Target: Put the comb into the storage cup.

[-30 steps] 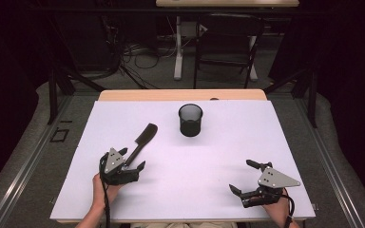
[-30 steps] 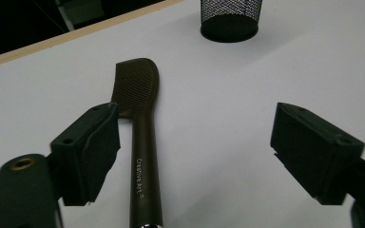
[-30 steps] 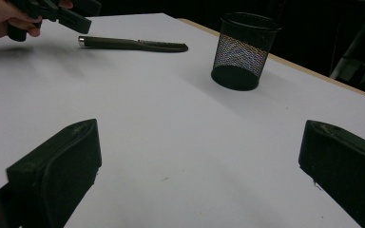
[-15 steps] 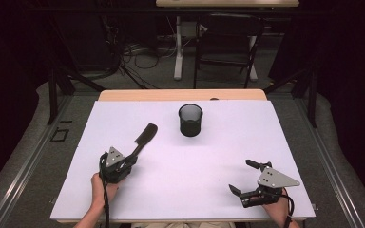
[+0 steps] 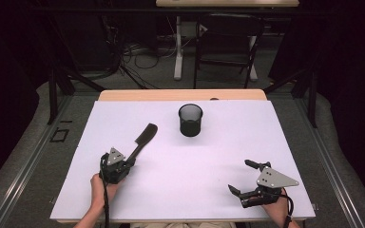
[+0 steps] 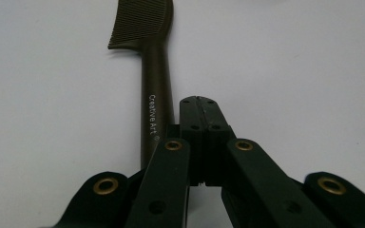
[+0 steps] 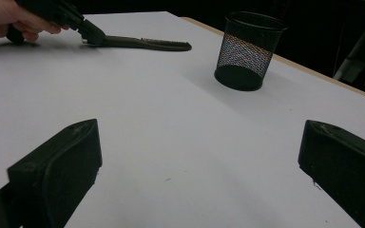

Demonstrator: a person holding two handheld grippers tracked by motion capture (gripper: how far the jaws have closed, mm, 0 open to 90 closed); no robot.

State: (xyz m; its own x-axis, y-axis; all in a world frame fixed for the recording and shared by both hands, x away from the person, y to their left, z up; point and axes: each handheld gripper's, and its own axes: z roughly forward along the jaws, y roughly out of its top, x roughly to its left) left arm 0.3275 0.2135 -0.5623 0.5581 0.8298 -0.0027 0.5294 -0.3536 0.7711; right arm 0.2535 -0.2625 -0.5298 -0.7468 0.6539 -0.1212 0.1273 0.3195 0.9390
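A dark comb (image 5: 142,137) lies flat on the white table (image 5: 204,156), teeth end away from me. My left gripper (image 5: 129,159) sits at the comb's handle end. In the left gripper view its jaws (image 6: 198,102) are pressed together with nothing between them, and the comb handle (image 6: 154,95) runs along their left side and under the linkage. My right gripper (image 5: 240,175) rests near the front right of the table. It stands open (image 7: 199,128) over bare table, facing the comb (image 7: 142,43) and the left gripper (image 7: 91,34).
A black mesh pen cup (image 5: 190,120) stands upright at the back middle of the table, also in the right gripper view (image 7: 249,52). A wooden strip (image 5: 180,95) borders the table's far edge. Beyond it are chair legs and cables on the floor.
The left gripper's jaws went from spread to shut beside the comb handle, and the hand shifted slightly. The right gripper and the comb stayed in place.
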